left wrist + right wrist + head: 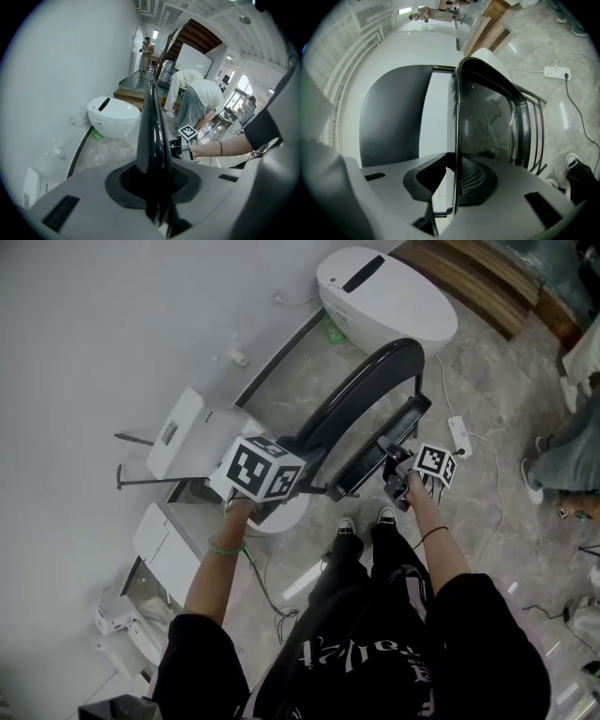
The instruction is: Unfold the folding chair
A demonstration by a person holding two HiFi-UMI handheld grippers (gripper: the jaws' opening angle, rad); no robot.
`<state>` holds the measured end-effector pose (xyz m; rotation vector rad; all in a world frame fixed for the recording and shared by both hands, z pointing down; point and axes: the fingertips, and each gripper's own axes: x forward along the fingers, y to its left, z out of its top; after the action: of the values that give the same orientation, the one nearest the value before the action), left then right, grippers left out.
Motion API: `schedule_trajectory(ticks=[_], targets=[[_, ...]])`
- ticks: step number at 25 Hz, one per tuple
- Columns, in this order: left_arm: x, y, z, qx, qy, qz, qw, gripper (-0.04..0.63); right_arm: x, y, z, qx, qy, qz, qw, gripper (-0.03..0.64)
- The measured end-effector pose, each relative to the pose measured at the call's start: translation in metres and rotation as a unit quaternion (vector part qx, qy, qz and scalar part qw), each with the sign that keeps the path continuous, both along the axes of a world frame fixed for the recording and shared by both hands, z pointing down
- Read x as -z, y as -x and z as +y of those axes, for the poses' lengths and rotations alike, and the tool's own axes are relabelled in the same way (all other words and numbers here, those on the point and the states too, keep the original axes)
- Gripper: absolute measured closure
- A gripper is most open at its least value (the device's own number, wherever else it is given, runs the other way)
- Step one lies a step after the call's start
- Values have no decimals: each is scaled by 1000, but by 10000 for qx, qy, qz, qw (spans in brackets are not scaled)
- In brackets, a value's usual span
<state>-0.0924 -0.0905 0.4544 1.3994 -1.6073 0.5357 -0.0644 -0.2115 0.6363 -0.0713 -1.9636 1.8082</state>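
Observation:
The black folding chair stands partly open in front of the person. In the head view its curved backrest (361,381) rises toward the toilet and its seat (380,448) tilts up beside it. My left gripper (298,454) is shut on the glossy backrest edge (152,136), which runs up from between the jaws of the left gripper (157,187). My right gripper (400,476) is shut on the thin rim of the seat (457,131), which stands on edge between the jaws of the right gripper (454,187). The seat's wire frame (532,131) shows at the right.
A white toilet (384,301) stands against the wall behind the chair. White appliances (192,432) sit on the floor at left. A power strip (458,434) and its cable lie at right, near another person's legs (567,451). Wooden steps (478,273) are further back.

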Motion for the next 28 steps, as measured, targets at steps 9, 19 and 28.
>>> schedule_trajectory(ticks=[9, 19, 28], targets=[[-5, -1, -10, -695, -54, 24, 9976, 512, -3, -36, -3, -623, 64, -115, 9980, 549], [-6, -24, -24, -1697, -74, 19, 9855, 511, -2, -92, 0, -1451, 15, -210, 9892, 549], [-29, -24, -26, -1819, 78, 346, 9827, 502, -18, -172, 13, -1838, 76, -490, 9817, 540]])
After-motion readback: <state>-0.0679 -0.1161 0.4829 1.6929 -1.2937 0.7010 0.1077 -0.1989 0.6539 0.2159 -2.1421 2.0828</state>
